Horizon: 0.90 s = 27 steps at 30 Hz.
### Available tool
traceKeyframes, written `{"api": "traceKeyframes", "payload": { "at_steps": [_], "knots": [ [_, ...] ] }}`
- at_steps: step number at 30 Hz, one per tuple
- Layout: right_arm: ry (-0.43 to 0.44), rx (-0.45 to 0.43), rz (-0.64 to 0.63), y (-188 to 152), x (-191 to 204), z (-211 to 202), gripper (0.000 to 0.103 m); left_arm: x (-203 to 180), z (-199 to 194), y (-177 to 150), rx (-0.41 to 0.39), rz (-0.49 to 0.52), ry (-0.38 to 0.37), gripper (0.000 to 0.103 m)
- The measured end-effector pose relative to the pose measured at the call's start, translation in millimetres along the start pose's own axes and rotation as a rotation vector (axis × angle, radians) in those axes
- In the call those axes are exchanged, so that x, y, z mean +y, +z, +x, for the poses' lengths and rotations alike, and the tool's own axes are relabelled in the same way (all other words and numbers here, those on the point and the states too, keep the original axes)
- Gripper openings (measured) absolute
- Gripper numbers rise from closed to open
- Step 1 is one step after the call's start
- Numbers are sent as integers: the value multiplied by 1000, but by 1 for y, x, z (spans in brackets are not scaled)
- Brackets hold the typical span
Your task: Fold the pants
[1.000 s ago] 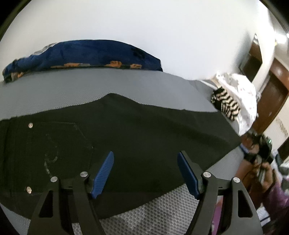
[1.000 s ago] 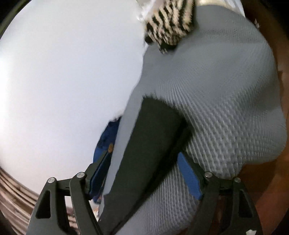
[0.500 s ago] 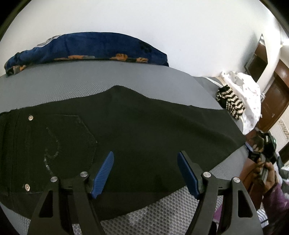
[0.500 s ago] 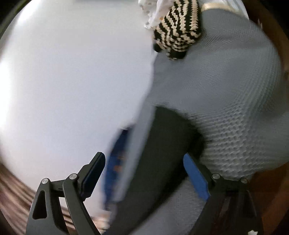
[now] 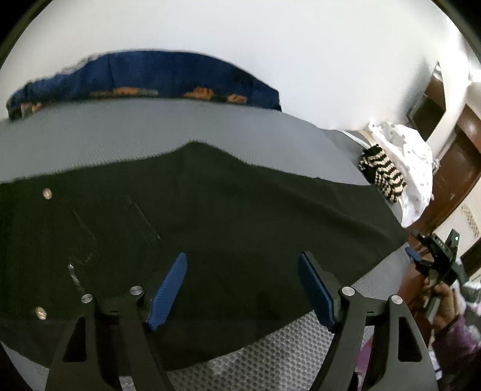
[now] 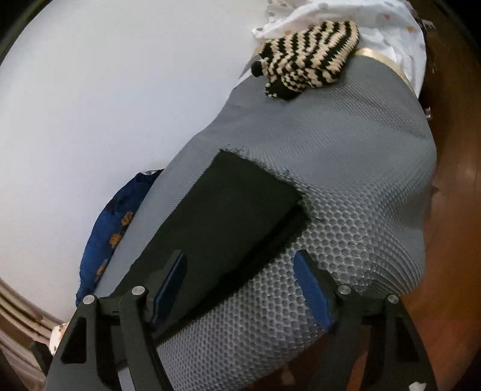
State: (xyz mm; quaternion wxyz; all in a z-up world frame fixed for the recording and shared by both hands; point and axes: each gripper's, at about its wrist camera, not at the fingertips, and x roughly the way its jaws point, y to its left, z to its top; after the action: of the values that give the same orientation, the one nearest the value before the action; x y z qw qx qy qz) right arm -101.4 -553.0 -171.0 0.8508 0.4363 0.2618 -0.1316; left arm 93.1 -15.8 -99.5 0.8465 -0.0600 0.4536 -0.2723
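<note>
Black pants [image 5: 228, 216] lie flat along a grey mesh mattress [image 5: 150, 132], folded lengthwise with one leg on the other. The back pocket and rivets are at the left in the left wrist view. My left gripper [image 5: 242, 285] is open and empty, hovering over the pants near their near edge. The leg hem end [image 6: 240, 192] shows in the right wrist view. My right gripper [image 6: 240, 282] is open and empty, just above the near edge of the legs. It also shows at the far right of the left wrist view [image 5: 433, 255].
A dark blue patterned blanket [image 5: 144, 81] lies along the wall side of the mattress. A striped black-and-cream knit [image 6: 309, 54] and a white spotted cloth [image 6: 360, 15] sit at the mattress end. Wooden floor [image 6: 457, 240] lies beyond the mattress edge.
My left gripper has drawn back and up a little, so more of the pants shows. My right gripper has swung and lifted, bringing the whole hem end and the knit into view.
</note>
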Motion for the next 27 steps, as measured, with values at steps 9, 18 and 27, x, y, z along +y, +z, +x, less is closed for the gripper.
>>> {"api": "traceKeyframes", "payload": {
  "at_steps": [9, 18, 27],
  "knots": [
    [87, -11, 37, 8, 10, 20, 72, -5, 5, -3, 18, -6, -11, 77],
    [42, -3, 28, 13, 16, 31, 71, -7, 5, -1, 22, 3, -17, 77],
    [107, -28, 117, 7, -3, 14, 76, -2, 11, -1, 32, -29, -28, 78]
  ]
}}
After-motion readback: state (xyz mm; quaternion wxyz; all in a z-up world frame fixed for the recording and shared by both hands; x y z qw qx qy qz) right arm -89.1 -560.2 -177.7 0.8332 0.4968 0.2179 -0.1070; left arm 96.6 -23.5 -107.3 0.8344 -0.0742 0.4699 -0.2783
